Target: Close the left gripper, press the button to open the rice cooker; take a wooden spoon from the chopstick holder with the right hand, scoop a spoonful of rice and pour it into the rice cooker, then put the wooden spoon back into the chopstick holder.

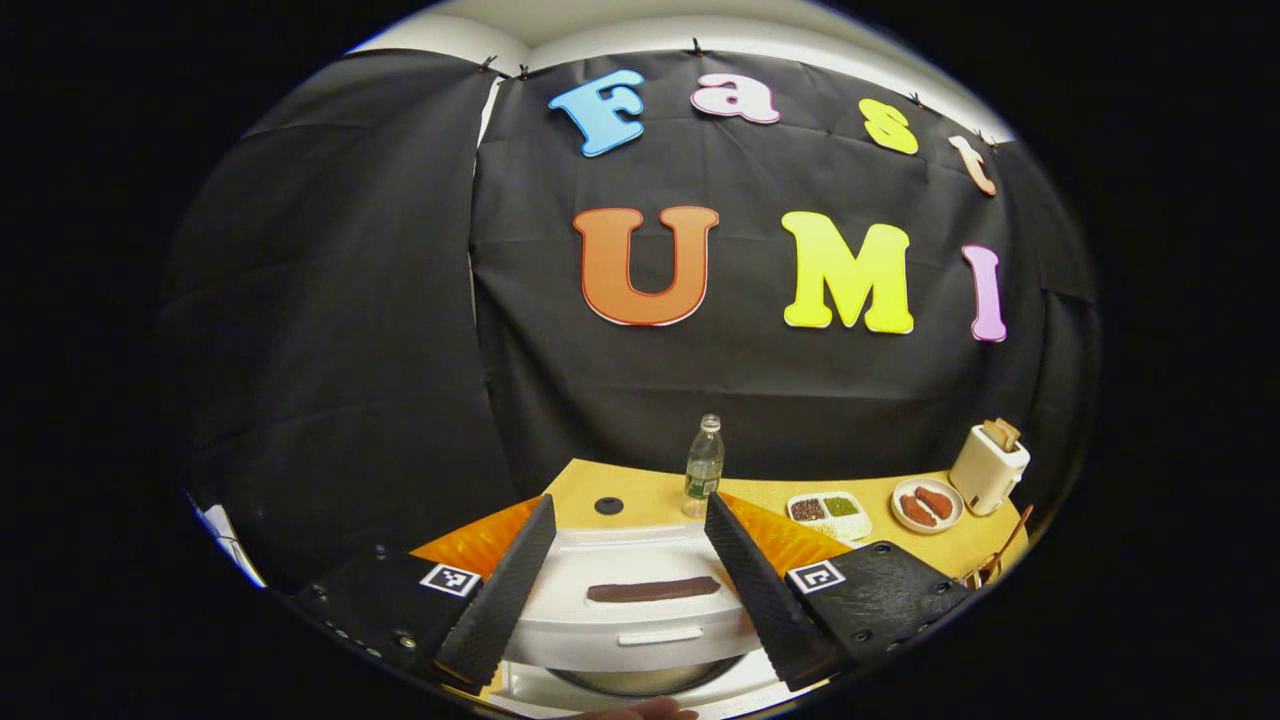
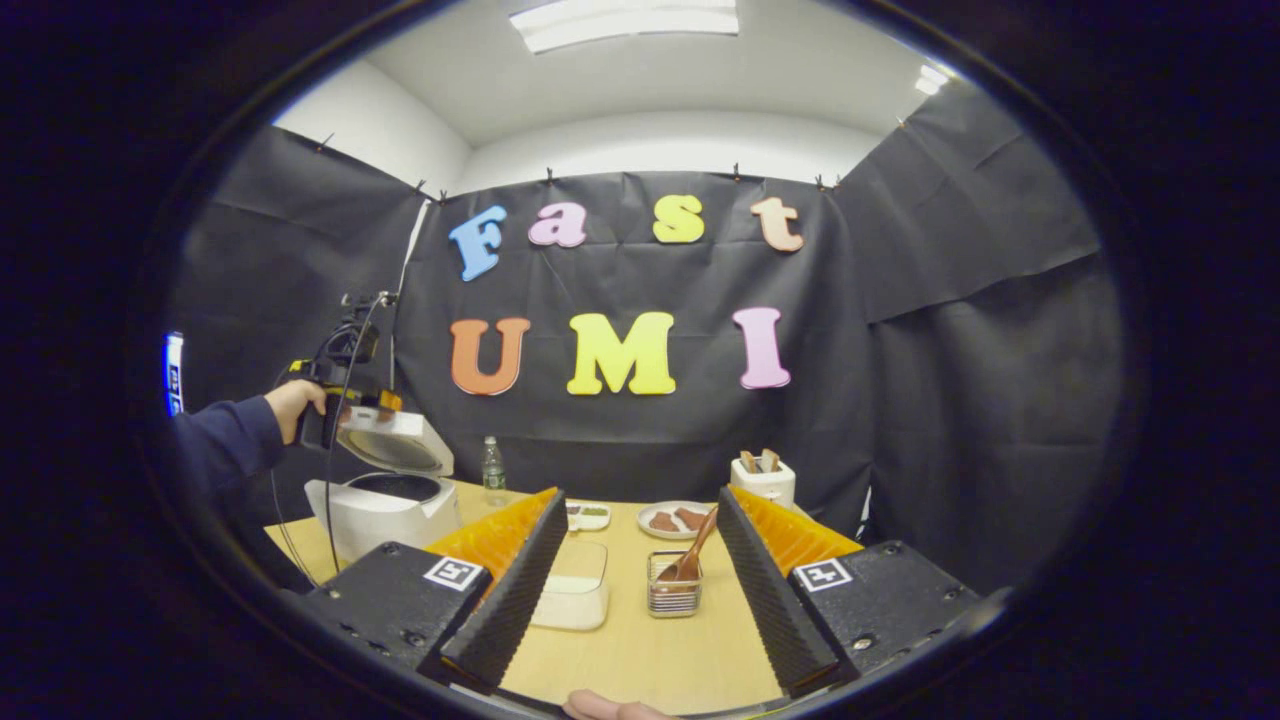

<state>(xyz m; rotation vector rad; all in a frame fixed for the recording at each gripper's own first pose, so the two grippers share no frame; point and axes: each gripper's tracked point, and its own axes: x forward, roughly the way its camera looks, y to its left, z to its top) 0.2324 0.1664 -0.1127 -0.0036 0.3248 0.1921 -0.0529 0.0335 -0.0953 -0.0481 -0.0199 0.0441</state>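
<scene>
- Rice cooker (image 2: 385, 500) stands at the table's left, lid raised, left gripper (image 1: 630, 590) spread open over it.
- Right gripper (image 2: 630, 590), jaws apart, faces the chopstick holder (image 2: 673, 587) straight ahead.
- Wooden spoon (image 2: 692, 552) leans up-right, nearer this hand.

The left gripper view sits close above the rice cooker (image 1: 640, 610), facing the back wall. The right gripper view looks from farther back over the table (image 2: 640, 650); both views share the toaster (image 1: 987, 466) and bottle (image 1: 704, 466).

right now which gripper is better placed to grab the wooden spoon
Right. The right gripper is open, with the wooden spoon in the chopstick holder directly ahead; the left gripper sits over the rice cooker.
</scene>
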